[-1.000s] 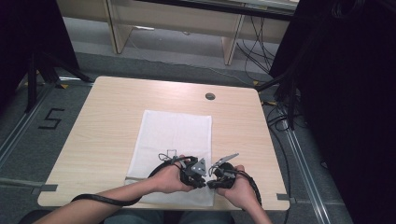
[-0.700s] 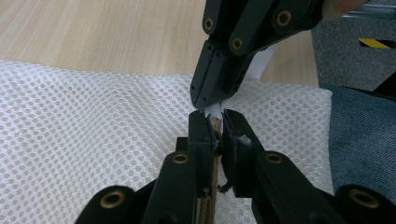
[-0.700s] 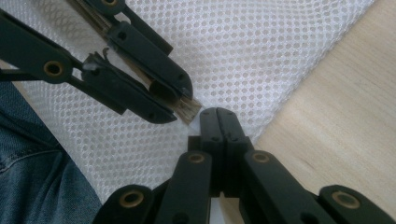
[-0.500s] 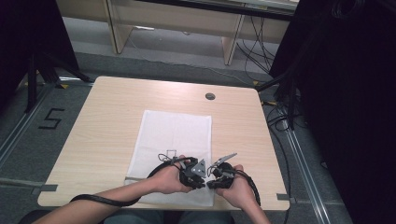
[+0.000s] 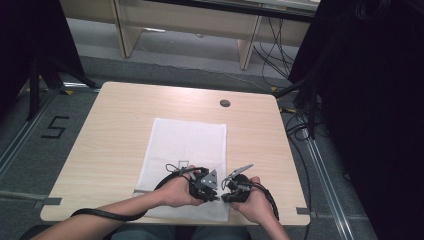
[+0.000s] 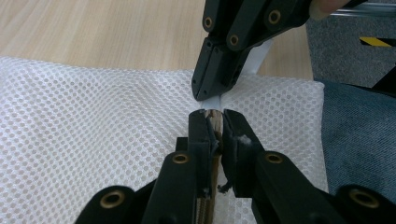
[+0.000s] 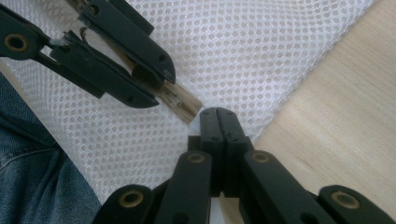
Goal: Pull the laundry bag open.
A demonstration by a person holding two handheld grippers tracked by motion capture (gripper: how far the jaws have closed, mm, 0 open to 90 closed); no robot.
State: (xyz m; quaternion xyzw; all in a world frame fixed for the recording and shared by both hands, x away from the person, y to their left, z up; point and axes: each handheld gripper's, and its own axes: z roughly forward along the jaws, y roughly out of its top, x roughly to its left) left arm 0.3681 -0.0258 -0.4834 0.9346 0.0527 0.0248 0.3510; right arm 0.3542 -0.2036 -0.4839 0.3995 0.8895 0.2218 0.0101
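Note:
A white mesh cloth (image 5: 187,145) lies flat on the wooden table (image 5: 115,130), reaching its near edge. Both grippers meet tip to tip at the cloth's near right corner. My left gripper (image 5: 212,192) is shut on a thin brownish strip (image 7: 180,100) that sticks out past its jaws (image 6: 214,116). My right gripper (image 5: 226,195) faces it, jaws pressed together (image 7: 218,114), with a narrow white strip (image 6: 259,58) of the cloth's edge running out from its tips. In the left gripper view the right gripper (image 6: 208,93) hangs just beyond my own jaws, over the mesh (image 6: 93,116).
A round cable hole (image 5: 225,103) sits at the table's far right. Grey tape (image 5: 47,201) marks the front corners. Blue jeans (image 7: 37,186) show below the near edge. Cables (image 5: 300,125) and dark curtains lie to the right, wooden furniture legs at the back.

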